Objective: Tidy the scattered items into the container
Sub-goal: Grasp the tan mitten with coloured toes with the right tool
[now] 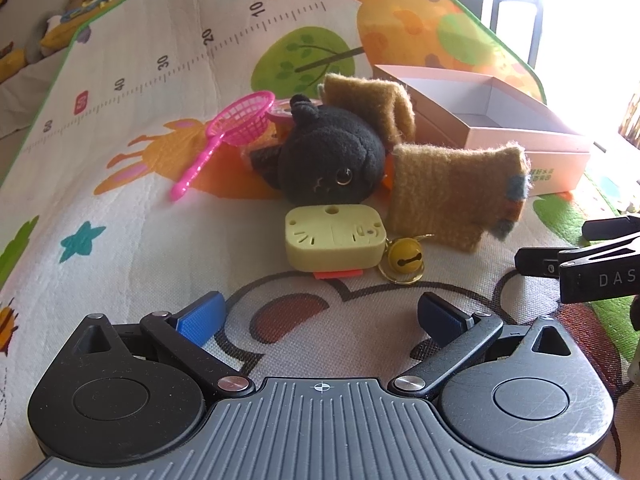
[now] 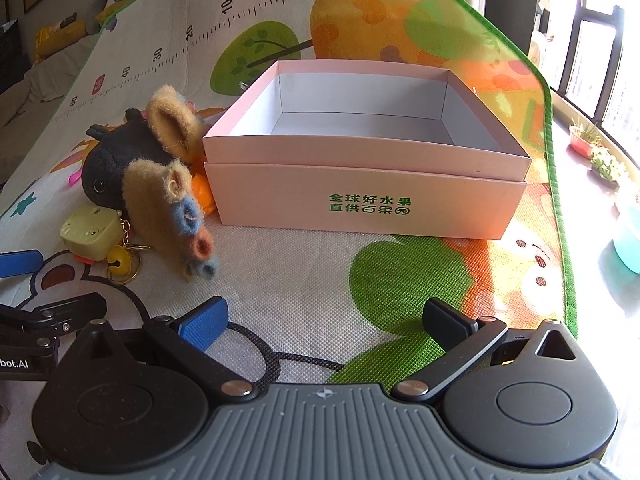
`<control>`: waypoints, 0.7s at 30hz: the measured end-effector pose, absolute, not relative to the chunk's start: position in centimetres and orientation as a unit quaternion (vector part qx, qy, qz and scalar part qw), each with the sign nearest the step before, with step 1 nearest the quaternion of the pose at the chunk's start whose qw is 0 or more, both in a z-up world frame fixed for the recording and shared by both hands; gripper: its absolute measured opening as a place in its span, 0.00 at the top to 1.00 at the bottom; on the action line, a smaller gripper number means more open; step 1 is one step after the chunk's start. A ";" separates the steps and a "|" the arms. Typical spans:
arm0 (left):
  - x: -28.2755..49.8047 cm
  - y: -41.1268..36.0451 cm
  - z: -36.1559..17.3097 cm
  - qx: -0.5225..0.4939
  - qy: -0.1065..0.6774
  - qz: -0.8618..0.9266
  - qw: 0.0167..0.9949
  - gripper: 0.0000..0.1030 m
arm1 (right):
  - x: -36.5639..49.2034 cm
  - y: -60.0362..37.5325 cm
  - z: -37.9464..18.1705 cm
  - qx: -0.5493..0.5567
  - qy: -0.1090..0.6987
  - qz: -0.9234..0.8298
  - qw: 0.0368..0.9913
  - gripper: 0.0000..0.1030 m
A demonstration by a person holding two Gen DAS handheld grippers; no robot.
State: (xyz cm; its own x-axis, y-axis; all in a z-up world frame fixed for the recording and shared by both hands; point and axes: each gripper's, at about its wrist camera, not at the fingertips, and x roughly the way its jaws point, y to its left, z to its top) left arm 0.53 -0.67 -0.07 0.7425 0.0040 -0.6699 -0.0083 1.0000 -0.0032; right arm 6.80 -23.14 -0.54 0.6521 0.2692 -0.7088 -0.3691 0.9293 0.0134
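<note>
A pink cardboard box [image 2: 360, 196] stands open and empty on the play mat; its corner [image 1: 520, 136] shows at the right of the left wrist view. Left of it lie a black plush toy [image 1: 332, 156], two tan knitted gloves [image 1: 452, 192] [image 1: 372, 100], a pale yellow plastic case [image 1: 334, 236] with a yellow bell keyring [image 1: 406, 258], and a pink toy net [image 1: 240, 124]. My left gripper [image 1: 320, 316] is open just short of the yellow case. My right gripper [image 2: 324, 320] is open, facing the box, nothing between its fingers.
The colourful play mat [image 2: 280, 280] has a green border [image 2: 556, 184] close to the box's right side. Plush toys [image 1: 80, 0] sit beyond the mat's far left edge. Windows and potted plants [image 2: 600, 152] lie to the right. Bare mat lies in front of the box.
</note>
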 end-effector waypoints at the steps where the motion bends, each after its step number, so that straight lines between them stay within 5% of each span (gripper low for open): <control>1: 0.5 -0.6 -0.1 -0.004 0.358 0.002 0.934 0.00 | 6.5 -23.1 -0.4 -0.065 0.373 0.189 0.906 0.00; 4: -0.1 0.0 0.3 -0.021 0.356 0.001 0.934 0.00 | 4.3 -22.7 1.0 -0.083 0.301 0.234 0.921 0.01; 8: -1.5 2.0 1.3 -0.070 0.337 0.033 0.938 0.00 | 2.6 -21.0 2.6 -0.132 0.231 0.269 0.926 0.26; 11: -2.4 3.5 2.1 -0.093 0.319 0.059 0.942 0.00 | 3.7 -19.6 2.6 -0.131 0.232 0.279 0.923 0.27; 13: -2.7 3.9 2.5 -0.102 0.314 0.057 0.942 0.00 | 4.5 -18.7 2.1 -0.124 0.246 0.291 0.916 0.44; 15: -3.0 4.0 2.8 -0.100 0.311 0.051 0.944 0.00 | 5.0 -18.3 1.7 -0.112 0.273 0.306 0.905 0.84; 21: -3.1 3.6 3.0 -0.094 0.307 0.047 0.946 0.00 | 1.1 -19.4 2.9 -0.169 0.222 0.326 0.903 0.89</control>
State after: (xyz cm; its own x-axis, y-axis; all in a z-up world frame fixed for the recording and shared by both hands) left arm -3.11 3.61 2.97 0.8073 0.0313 -0.5894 -0.1465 0.9780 -0.1487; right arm 1.08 -19.37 2.86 0.6896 0.5130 -0.5111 -0.6634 0.7306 -0.1618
